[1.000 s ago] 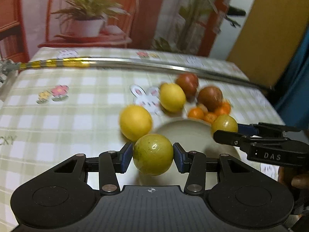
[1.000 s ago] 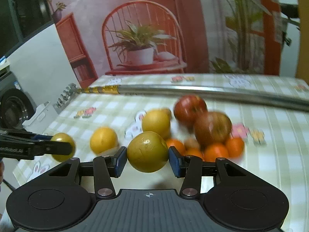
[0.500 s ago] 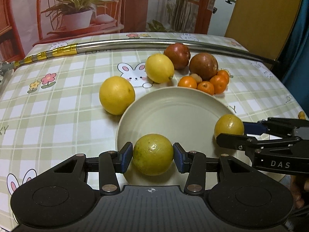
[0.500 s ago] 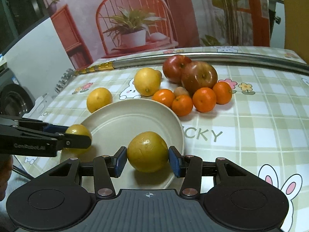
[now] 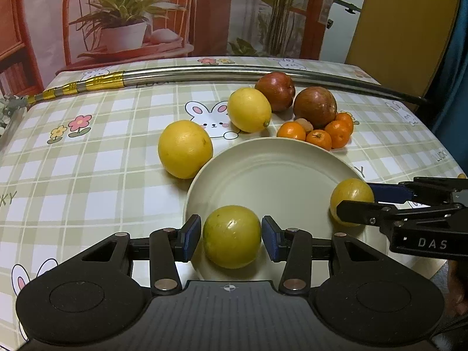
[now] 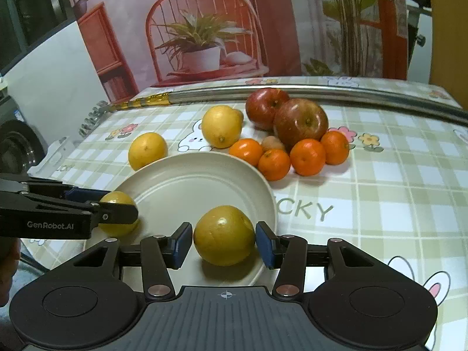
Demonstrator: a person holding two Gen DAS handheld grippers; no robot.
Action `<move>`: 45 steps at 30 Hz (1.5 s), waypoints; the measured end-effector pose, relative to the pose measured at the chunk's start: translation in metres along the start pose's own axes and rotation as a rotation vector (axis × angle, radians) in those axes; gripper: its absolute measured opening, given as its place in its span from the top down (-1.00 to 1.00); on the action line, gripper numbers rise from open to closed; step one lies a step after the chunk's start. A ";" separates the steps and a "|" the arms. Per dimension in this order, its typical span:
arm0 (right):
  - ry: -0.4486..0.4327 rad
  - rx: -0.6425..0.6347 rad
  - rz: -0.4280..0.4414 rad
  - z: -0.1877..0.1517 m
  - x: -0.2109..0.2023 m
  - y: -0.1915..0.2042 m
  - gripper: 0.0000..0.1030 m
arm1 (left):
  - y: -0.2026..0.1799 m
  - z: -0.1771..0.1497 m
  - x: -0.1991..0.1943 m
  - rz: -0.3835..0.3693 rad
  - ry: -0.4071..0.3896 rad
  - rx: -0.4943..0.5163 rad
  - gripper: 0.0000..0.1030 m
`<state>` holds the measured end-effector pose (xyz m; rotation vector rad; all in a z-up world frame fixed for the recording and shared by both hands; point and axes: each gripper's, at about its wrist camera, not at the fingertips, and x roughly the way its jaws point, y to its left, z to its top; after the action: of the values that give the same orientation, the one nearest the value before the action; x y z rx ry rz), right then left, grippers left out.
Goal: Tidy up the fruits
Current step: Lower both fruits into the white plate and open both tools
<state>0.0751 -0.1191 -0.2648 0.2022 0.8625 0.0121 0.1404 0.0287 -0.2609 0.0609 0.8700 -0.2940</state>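
My left gripper [image 5: 231, 238] is shut on a yellow-green citrus [image 5: 232, 225] low over the near rim of the cream plate [image 5: 263, 144]. My right gripper [image 6: 223, 244] is shut on a second yellow citrus [image 6: 224, 228] over the plate [image 6: 199, 155], near its front right edge. Each gripper shows in the other view: the right gripper [image 5: 355, 199] with its fruit [image 5: 348, 188] at the plate's right side, the left gripper [image 6: 121, 204] with its fruit [image 6: 117, 199] at the left side. Whether the fruits rest on the plate I cannot tell.
Beyond the plate lie two lemons [image 5: 185, 149] [image 5: 249, 109], two red apples [image 5: 275, 90] [image 5: 315, 106] and several mandarins [image 5: 318, 139]. A metal pole [image 5: 234, 71] runs across the back of the checked tablecloth [image 5: 87, 175]. The cloth's right side [image 6: 395, 190] is bare.
Both grippers came down and in over the plate with their fruits a second ago. Since half a second ago they have held still, grips unchanged.
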 end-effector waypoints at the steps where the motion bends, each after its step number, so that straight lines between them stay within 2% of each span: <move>1: -0.002 -0.001 -0.003 0.000 0.000 0.000 0.13 | 0.000 0.000 0.000 0.000 -0.002 -0.001 0.06; 4: -0.002 0.000 -0.005 0.000 0.000 0.000 0.13 | 0.001 -0.002 -0.003 0.003 -0.015 -0.008 0.04; 8: -0.019 -0.011 -0.013 0.002 -0.003 0.000 0.07 | 0.002 -0.004 -0.011 -0.009 -0.058 -0.023 -0.11; 10: -0.038 -0.021 -0.019 0.003 -0.006 0.001 0.00 | 0.001 -0.005 -0.015 -0.015 -0.081 -0.024 -0.11; 16: -0.077 -0.059 -0.023 0.005 -0.012 0.009 0.00 | 0.000 -0.006 -0.022 -0.019 -0.113 -0.035 -0.11; 40: -0.124 -0.061 -0.042 0.007 -0.017 0.008 0.01 | 0.000 -0.014 -0.025 -0.026 -0.135 -0.042 -0.11; 45: -0.133 -0.058 -0.054 0.010 -0.017 0.005 0.01 | 0.012 0.003 -0.032 -0.055 -0.143 -0.062 -0.10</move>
<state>0.0716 -0.1178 -0.2446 0.1240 0.7336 -0.0261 0.1265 0.0468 -0.2356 -0.0410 0.7385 -0.3189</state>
